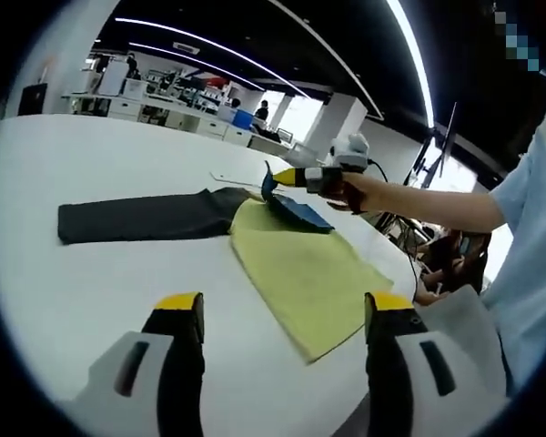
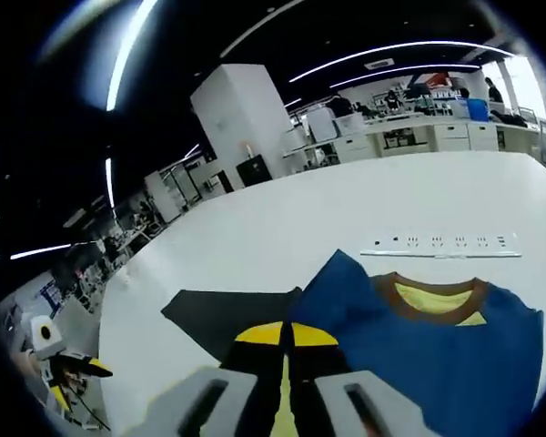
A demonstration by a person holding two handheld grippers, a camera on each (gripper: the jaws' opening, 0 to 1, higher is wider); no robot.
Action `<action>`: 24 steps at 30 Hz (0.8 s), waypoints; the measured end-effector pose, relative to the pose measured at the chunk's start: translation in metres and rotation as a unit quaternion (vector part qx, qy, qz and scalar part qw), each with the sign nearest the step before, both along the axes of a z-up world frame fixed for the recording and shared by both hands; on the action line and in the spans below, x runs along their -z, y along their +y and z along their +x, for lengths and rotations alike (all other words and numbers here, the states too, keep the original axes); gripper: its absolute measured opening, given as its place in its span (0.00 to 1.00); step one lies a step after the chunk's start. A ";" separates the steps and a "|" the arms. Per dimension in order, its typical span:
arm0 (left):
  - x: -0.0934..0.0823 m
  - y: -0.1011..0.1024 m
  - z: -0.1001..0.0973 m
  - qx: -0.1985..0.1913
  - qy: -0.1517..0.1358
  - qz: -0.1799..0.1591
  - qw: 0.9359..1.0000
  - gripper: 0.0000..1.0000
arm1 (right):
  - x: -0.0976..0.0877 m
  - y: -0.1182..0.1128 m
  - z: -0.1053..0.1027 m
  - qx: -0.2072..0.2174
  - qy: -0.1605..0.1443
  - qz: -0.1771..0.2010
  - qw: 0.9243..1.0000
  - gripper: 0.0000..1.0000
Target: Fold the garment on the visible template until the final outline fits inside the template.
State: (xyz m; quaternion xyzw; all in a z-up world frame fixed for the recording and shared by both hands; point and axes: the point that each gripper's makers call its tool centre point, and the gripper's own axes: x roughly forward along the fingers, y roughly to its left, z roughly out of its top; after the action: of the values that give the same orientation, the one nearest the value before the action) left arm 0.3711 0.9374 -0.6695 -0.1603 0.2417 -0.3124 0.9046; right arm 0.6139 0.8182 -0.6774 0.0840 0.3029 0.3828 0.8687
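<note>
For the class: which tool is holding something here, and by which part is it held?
The right tool pinches the blue garment by an edge, lifting it; the left tool holds nothing.

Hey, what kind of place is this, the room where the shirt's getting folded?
Probably an open-plan lab or workshop. Long strip lights curve across a dark ceiling, benches with white cabinets and equipment line the back, and the garment lies on a big white table with a power strip.
</note>
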 end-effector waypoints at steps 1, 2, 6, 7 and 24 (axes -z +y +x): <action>0.001 0.001 -0.001 -0.003 0.003 -0.002 1.000 0.69 | 0.002 0.003 -0.001 -0.002 0.001 -0.001 1.000 0.00; 0.002 0.001 -0.002 -0.004 0.005 -0.003 1.000 0.69 | 0.006 0.007 -0.003 -0.007 0.001 -0.003 1.000 0.00; 0.007 0.005 -0.006 -0.014 0.008 -0.008 1.000 0.68 | 0.018 0.017 -0.005 -0.014 0.010 -0.008 1.000 0.00; 0.008 0.007 -0.007 -0.016 0.010 -0.008 1.000 0.68 | 0.023 0.019 -0.006 -0.017 0.010 -0.015 1.000 0.00; 0.015 0.023 -0.010 -0.050 0.016 -0.024 0.998 0.67 | 0.045 0.032 -0.013 -0.039 0.029 -0.029 0.998 0.00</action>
State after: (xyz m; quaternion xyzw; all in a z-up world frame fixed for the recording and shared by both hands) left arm 0.3616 0.9602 -0.6845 -0.1991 0.2406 -0.2699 0.9108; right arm 0.6013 0.8502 -0.7228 0.0583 0.3421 0.4051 0.8458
